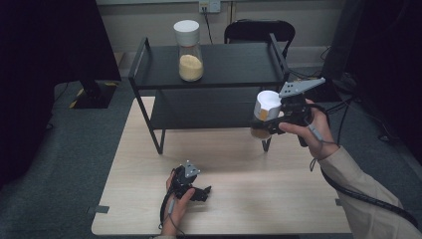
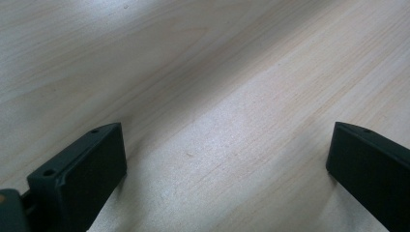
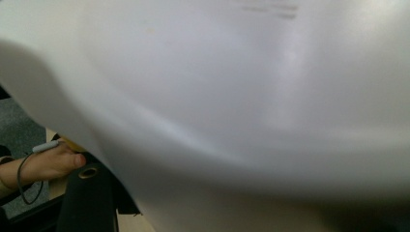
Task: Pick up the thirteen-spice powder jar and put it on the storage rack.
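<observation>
Evidently, a white-lidded jar is clamped by the right gripper beside the shelf, likely for placement there, while the left gripper is rested wide open on the table.

The person's left hand comes in from the bottom edge of the high view, wrapped around the black two-jaw left gripper, which lies low with its jaws pointing to the right of that view. In the left gripper view those jaws stand wide apart with nothing between them. The right arm, in a beige sleeve, reaches up from the lower right corner. The right hand holds the black right gripper raised, jaws pointing left and clamped on a white-lidded jar.
</observation>
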### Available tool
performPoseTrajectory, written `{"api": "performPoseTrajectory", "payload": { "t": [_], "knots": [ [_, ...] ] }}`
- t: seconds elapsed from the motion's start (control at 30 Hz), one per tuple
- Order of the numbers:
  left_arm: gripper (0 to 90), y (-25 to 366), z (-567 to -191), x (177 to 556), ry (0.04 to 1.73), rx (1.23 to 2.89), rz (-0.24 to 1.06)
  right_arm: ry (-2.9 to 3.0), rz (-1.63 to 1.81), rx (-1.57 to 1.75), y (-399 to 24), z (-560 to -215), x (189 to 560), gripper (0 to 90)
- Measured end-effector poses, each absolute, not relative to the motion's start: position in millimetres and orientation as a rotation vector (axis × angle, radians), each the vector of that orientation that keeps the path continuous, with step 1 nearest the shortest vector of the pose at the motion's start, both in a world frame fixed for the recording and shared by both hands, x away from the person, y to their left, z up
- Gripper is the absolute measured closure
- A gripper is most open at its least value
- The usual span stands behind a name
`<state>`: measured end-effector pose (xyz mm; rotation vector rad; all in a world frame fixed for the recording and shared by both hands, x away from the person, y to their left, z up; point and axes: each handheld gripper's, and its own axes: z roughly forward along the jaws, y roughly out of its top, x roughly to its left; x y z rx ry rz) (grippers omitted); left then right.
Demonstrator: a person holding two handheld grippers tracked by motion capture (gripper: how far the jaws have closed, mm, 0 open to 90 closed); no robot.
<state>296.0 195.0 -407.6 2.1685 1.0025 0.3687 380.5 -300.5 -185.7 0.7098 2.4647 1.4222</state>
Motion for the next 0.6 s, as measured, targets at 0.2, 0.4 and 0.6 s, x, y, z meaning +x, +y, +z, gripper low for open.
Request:
{"api": "performPoseTrajectory", "payload": {
  "t": [0.2,0.4,0.6],
  "knots": [
    [0.0,195.0,-407.6,296.0,1.003,2.168,0.368,2.455,1.416,0.71,-296.5,-172.2,383.7,30.3],
    [0.0,195.0,-407.6,296.0,1.003,2.168,0.368,2.445,1.423,0.711,-293.1,-161.8,387.5,30.3],
    [0.0,195.0,-407.6,296.0,1.003,2.168,0.368,2.44,1.416,0.706,-287.3,-150.2,389.9,30.3]
  ]
}}
